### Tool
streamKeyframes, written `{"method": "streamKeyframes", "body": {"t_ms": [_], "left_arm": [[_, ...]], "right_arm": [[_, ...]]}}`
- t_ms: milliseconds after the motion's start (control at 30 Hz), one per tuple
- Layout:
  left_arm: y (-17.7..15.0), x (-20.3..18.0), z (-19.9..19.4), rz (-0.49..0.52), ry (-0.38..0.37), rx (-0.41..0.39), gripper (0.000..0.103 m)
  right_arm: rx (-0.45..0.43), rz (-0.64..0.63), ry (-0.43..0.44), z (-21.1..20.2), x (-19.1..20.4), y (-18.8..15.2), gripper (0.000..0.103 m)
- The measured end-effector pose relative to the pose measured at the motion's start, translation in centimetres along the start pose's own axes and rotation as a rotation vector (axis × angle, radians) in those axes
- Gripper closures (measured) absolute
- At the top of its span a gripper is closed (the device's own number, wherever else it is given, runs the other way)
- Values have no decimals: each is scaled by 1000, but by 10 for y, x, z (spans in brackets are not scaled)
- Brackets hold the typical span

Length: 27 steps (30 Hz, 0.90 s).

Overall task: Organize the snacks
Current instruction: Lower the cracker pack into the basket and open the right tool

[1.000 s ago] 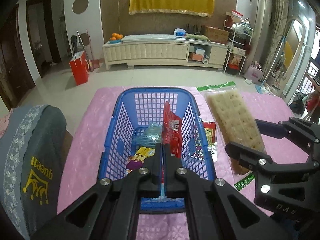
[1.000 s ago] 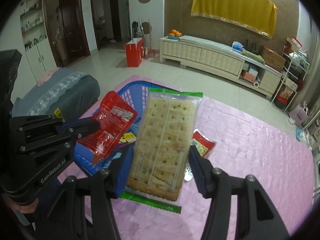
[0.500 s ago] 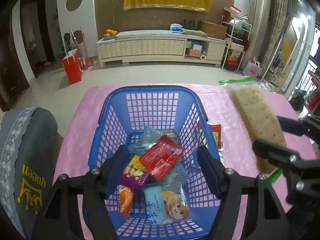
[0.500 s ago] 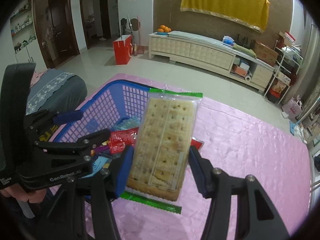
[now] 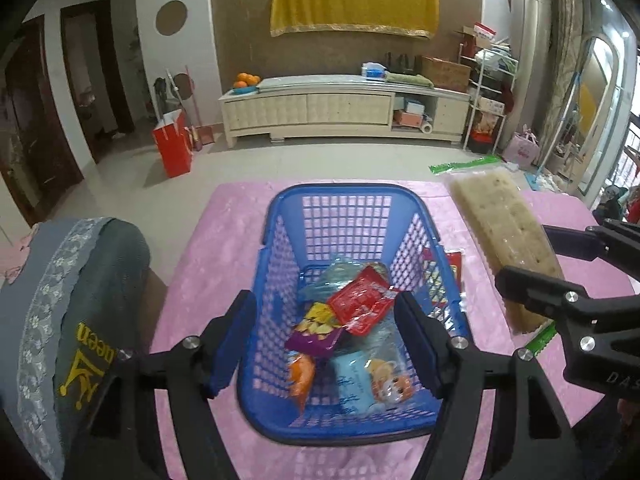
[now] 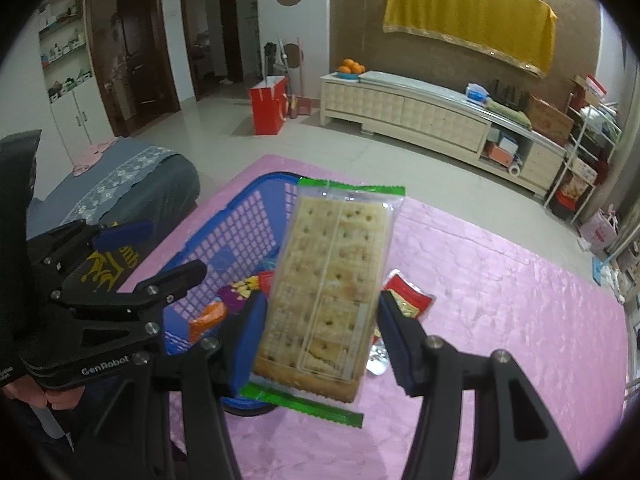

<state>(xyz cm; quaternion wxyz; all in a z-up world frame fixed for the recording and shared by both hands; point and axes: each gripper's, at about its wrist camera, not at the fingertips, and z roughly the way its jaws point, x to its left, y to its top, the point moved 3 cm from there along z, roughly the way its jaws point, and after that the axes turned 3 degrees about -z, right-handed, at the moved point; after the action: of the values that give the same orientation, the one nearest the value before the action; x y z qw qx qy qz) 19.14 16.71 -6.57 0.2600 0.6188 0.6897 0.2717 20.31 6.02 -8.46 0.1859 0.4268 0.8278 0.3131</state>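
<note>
Blue basket holds snacks; right tongs grip, seemingly upright, crackers.

A clear cracker packet is clamped upright between the right gripper's blue pads, with the blue basket behind it at left on pink cloth.

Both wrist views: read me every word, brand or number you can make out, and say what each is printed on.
"GenRobot": left gripper body, right wrist view.
"DAS": right gripper body, cut off at the frame edge.
"een" beside a yellow crown: grey cushion, partly hidden.
Snack packets in the blue basket and the cracker pack: print too blurred.
</note>
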Motion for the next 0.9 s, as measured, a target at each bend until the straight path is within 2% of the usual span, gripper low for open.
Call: {"method": "streamKeyframes", "body": {"t_ms": [367,900], "left_arm": [[-11,37,-11,-83,32,-8,34],[-26,62,16,-140,29,47,34]], "right_arm": [[15,-64,54,15,27,11,42],[114,-88,50,58,42,4,42]]}}
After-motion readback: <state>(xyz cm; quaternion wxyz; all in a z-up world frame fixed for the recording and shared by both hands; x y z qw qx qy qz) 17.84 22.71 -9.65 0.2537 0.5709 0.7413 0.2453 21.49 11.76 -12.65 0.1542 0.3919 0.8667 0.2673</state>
